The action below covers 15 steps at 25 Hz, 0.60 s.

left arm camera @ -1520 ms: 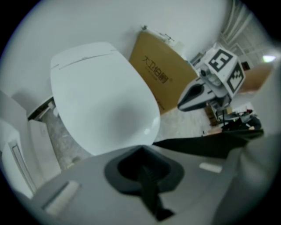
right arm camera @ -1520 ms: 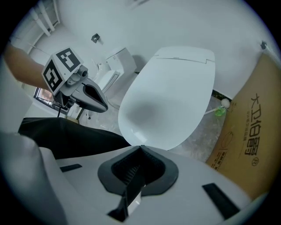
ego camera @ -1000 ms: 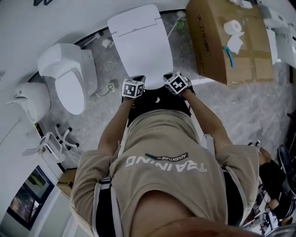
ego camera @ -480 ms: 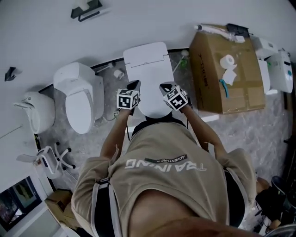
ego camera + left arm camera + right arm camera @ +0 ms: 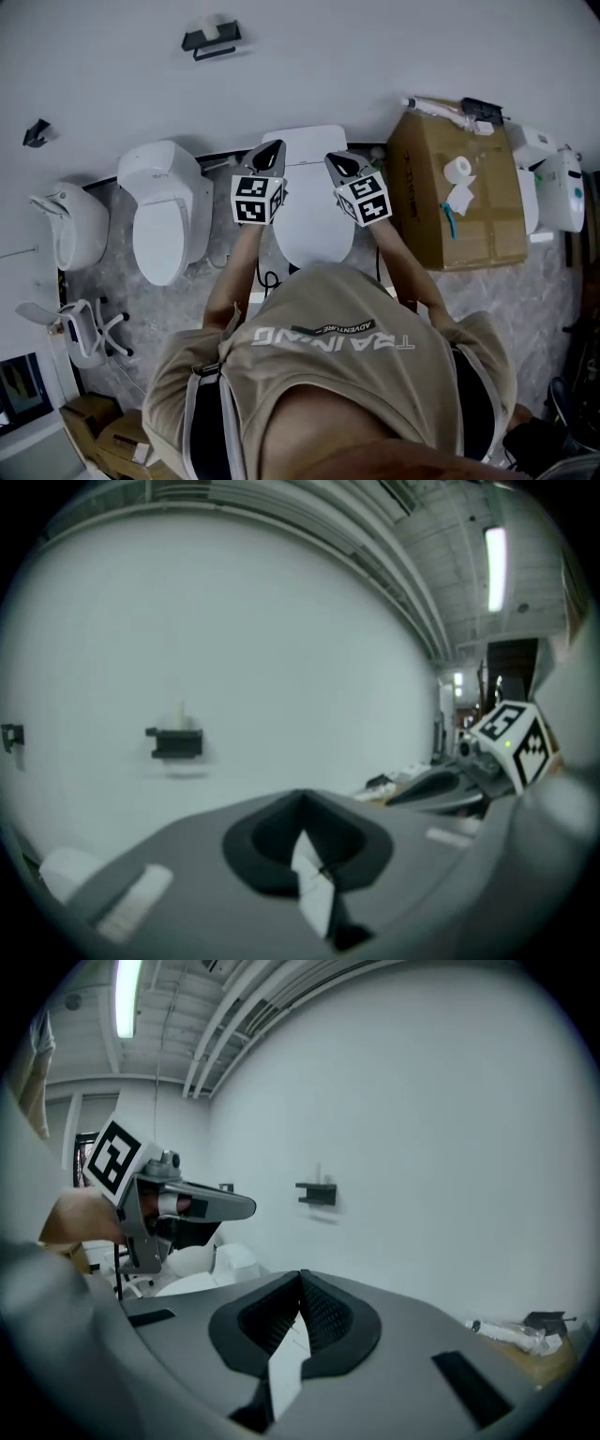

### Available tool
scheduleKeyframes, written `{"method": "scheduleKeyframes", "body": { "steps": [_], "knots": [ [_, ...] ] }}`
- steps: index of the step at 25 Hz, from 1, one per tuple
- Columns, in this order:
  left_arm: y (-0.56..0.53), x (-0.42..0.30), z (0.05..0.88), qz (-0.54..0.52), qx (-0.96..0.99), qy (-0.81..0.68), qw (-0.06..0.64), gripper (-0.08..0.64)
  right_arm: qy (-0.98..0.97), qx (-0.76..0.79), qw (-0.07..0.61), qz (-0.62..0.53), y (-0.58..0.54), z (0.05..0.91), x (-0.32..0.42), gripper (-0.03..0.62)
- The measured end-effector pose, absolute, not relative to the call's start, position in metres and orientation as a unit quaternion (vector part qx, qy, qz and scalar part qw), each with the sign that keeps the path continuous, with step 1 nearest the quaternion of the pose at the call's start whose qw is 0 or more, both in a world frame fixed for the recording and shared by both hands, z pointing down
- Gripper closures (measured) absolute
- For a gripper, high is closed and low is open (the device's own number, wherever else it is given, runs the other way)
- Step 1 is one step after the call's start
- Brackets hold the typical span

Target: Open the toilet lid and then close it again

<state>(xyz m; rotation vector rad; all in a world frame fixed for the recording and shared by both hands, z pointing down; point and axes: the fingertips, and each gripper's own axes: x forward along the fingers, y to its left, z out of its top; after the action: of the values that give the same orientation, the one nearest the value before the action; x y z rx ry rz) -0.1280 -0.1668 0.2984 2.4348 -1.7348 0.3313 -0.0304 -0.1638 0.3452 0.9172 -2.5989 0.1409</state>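
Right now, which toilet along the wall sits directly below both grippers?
The toilet beside the box: the left gripper and right gripper hover over it. The other toilet stands further left, clear of both.

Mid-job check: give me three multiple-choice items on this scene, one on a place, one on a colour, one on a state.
1. Where does the cardboard box stand?
A) right of the middle toilet
B) left of it
C) on its lid

2. What colour is the wall holder?
A) white
B) black
C) red

3. What state are the left tool and right tool in?
A) gripping the lid
B) wide open
C) shut, empty

Key:
1. A, the head view shows the box at the toilet's right.
2. B, it is dark against the pale wall.
3. C, each tool's view shows jaws together, facing the wall.
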Motion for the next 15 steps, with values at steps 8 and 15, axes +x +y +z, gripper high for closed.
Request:
{"method": "scheduleKeyframes", "body": {
  "steps": [8,15],
  "knots": [
    [-0.171,-0.141,0.213,0.056,0.797,-0.601,-0.005,0.557,-0.934,0.348,0.074,0.024,-0.184,0.228,-0.041,0.578],
    [-0.169,-0.128,0.141,0.008,0.808,-0.585,-0.061,0.557,-0.932,0.363,-0.002,-0.027,-0.188,0.146,-0.039,0.578]
  ]
}}
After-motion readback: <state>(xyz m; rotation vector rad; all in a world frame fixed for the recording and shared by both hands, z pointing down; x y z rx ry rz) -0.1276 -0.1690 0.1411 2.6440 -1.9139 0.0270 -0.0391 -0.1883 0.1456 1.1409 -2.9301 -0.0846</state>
